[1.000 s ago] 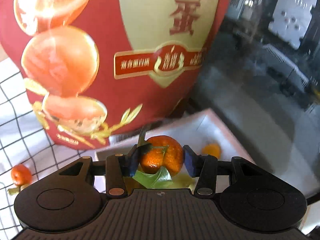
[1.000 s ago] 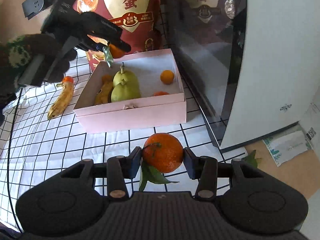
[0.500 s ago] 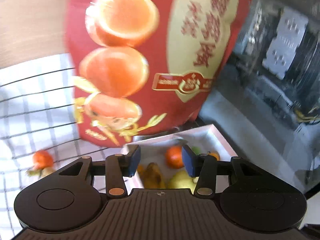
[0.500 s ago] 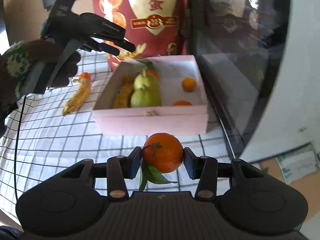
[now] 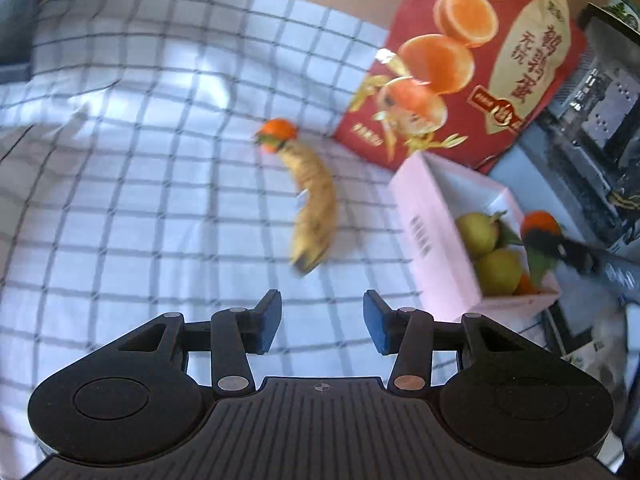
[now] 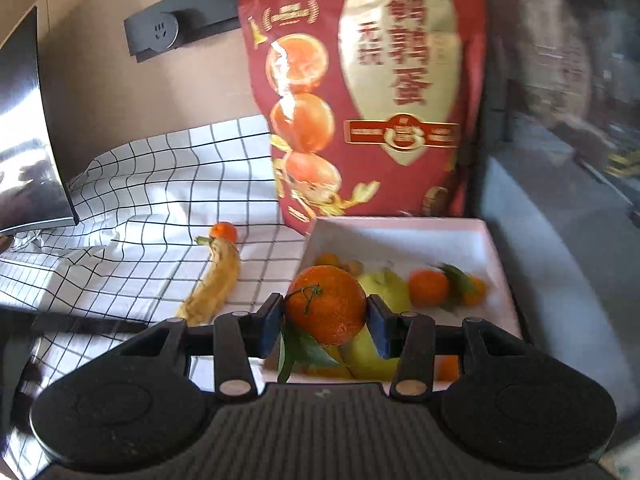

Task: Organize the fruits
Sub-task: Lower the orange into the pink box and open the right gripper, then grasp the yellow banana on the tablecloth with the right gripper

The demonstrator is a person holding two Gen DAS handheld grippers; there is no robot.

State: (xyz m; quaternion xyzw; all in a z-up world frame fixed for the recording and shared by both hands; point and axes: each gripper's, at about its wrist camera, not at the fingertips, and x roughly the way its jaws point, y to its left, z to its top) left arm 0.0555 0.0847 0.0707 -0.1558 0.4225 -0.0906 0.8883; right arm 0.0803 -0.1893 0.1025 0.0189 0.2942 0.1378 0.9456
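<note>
My right gripper (image 6: 326, 322) is shut on a leafy tangerine (image 6: 326, 304) and holds it over the near left part of the pink box (image 6: 400, 226). The box holds green pears (image 6: 386, 286), a leafy tangerine (image 6: 428, 288) and smaller orange fruits. My left gripper (image 5: 322, 322) is open and empty above the checked cloth (image 5: 140, 160), left of the pink box (image 5: 424, 216). A spotted banana (image 5: 314, 210) and a small tangerine (image 5: 278, 134) lie on the cloth ahead of it; they also show in the right wrist view as the banana (image 6: 216, 280) and tangerine (image 6: 224, 232).
A tall red snack bag (image 6: 360, 92) stands right behind the box. A dark glass-fronted appliance (image 6: 560, 140) runs along the right side. A monitor edge (image 6: 24, 140) stands at far left, and a wall socket strip (image 6: 160, 34) sits behind.
My left gripper released its leafy tangerine into the box, then swung away left over the cloth. My right gripper has carried its tangerine forward until it is over the box.
</note>
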